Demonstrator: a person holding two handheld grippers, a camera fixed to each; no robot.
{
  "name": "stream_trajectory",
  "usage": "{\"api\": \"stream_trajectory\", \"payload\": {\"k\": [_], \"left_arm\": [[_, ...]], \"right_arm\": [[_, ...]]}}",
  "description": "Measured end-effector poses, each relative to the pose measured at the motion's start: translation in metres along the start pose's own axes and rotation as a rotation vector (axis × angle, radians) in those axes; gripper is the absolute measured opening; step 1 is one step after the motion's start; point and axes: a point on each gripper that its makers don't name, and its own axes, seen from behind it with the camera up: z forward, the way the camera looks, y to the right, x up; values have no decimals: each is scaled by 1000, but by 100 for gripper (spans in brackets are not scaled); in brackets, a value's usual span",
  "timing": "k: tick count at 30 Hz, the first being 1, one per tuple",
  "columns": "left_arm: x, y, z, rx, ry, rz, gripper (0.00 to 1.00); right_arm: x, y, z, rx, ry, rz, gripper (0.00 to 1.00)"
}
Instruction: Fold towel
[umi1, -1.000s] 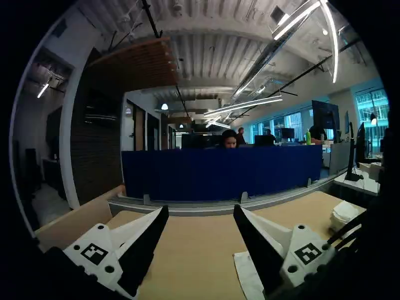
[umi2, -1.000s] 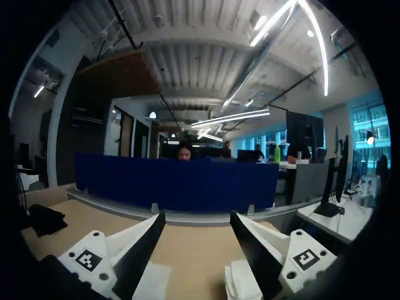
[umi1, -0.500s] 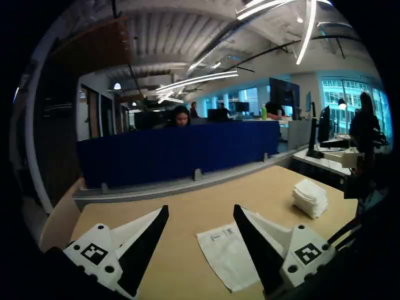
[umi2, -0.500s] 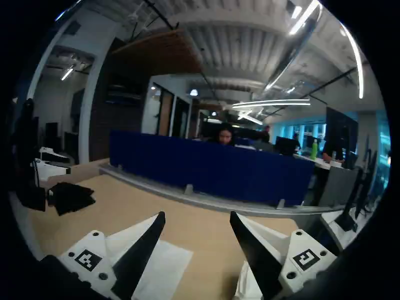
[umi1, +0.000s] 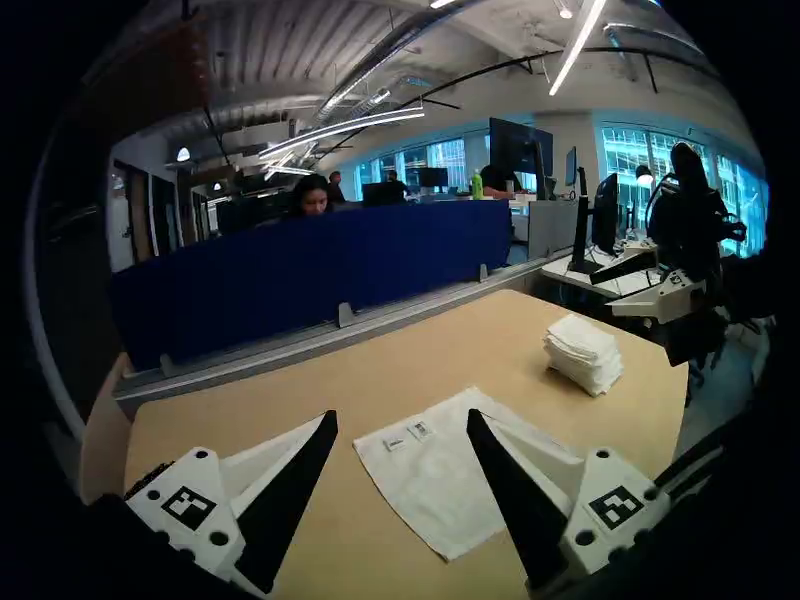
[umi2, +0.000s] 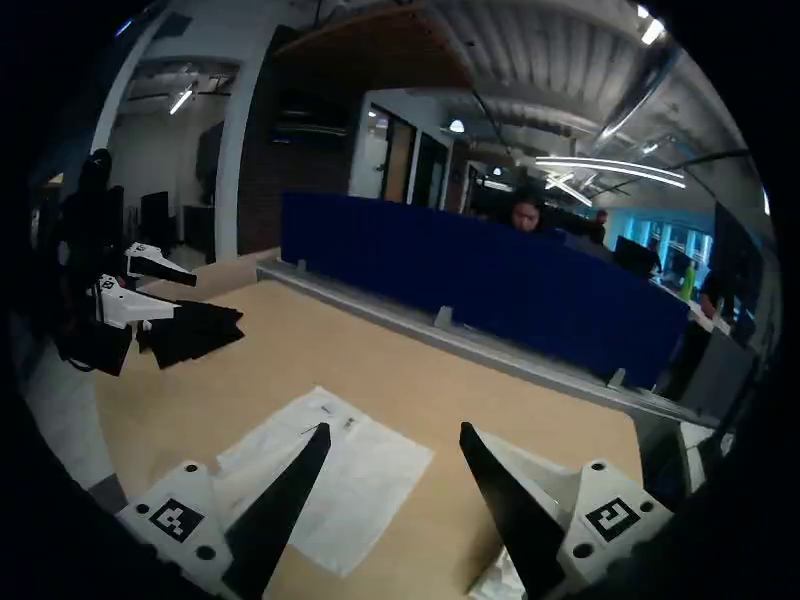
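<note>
Left gripper (umi1: 400, 414) and right gripper (umi2: 394, 427), both gaping and empty, just tipped down toward the flat towel (umi1: 435, 480) near the worktop's (umi1: 300, 390) front edge. Folding hasn't started.

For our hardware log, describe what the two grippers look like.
Both the left gripper and right gripper have white plastic bodies, black wedge-shaped fingers tapering to points, and a square black-and-white marker beside small screw holes on each side.

One flat towel (umi1: 420, 480), one folded stack (umi1: 583, 353), one black cloth (umi2: 200, 335)
</note>
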Motion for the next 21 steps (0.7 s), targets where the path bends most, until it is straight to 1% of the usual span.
{"api": "stream_trajectory", "payload": {"k": [5, 10, 14, 21], "left_arm": [[-32, 7, 14, -23, -49, -7, 96], [-67, 17, 27, -50, -87, -2, 96], [-106, 25, 38, -67, -135, 2, 96], [-171, 43, 50, -106, -231, 13, 96]], "right_arm": [[-26, -6, 10, 18, -36, -9, 100], [-60, -11, 24, 31, -74, -1, 100], [-95, -18, 36, 47, -109, 13, 100], [-154, -34, 53, 74, -184, 14, 100]]}}
